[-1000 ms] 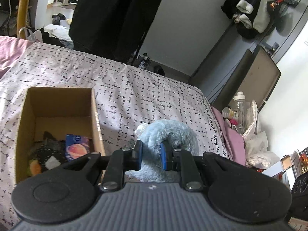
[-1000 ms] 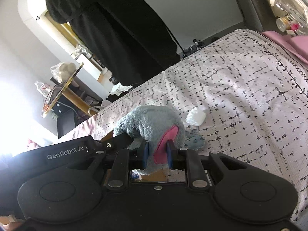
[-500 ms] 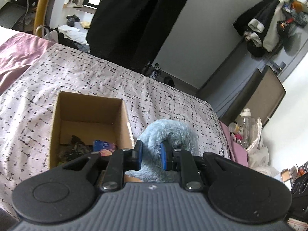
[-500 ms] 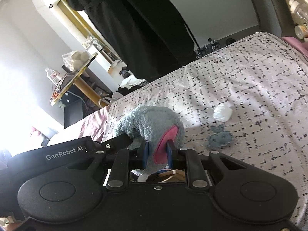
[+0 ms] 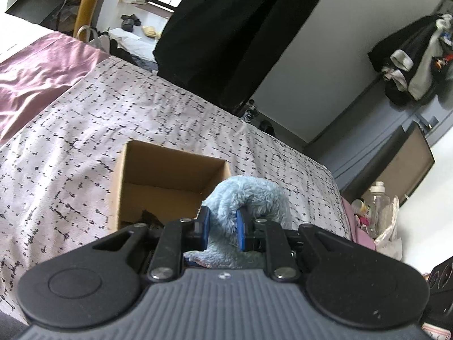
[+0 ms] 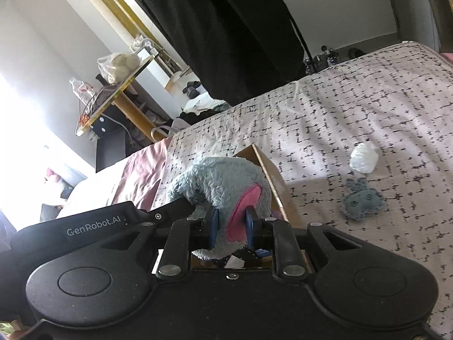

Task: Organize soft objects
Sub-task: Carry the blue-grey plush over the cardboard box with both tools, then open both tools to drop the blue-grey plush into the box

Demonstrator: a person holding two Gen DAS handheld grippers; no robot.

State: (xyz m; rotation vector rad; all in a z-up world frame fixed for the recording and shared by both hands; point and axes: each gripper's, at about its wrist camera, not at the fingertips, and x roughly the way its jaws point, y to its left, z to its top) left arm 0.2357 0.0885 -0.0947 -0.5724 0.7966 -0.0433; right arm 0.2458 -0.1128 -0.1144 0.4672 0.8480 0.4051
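Note:
Both grippers are shut on one light blue plush toy with a pink ear patch. My left gripper (image 5: 222, 231) pinches a fuzzy blue limb of the plush toy (image 5: 249, 198). My right gripper (image 6: 230, 228) pinches the plush toy (image 6: 223, 181) at the pink patch. The toy hangs over the near right part of an open cardboard box (image 5: 170, 167), which also shows in the right wrist view (image 6: 271, 181). A dark soft toy (image 5: 150, 218) lies inside the box. The other gripper's black body (image 6: 93, 223) reaches in from the left.
The box sits on a bed with a black-flecked pale cover (image 5: 85, 130). A small grey plush (image 6: 362, 201) and a white crumpled object (image 6: 363, 161) lie on the bed to the right. A person in black (image 5: 240, 28) stands at the far edge. A pink sheet (image 5: 36, 79) lies left.
Both grippers have carried the blue plush toy leftward, from beside the box to over its opening. The box has shifted toward the middle of the left wrist view.

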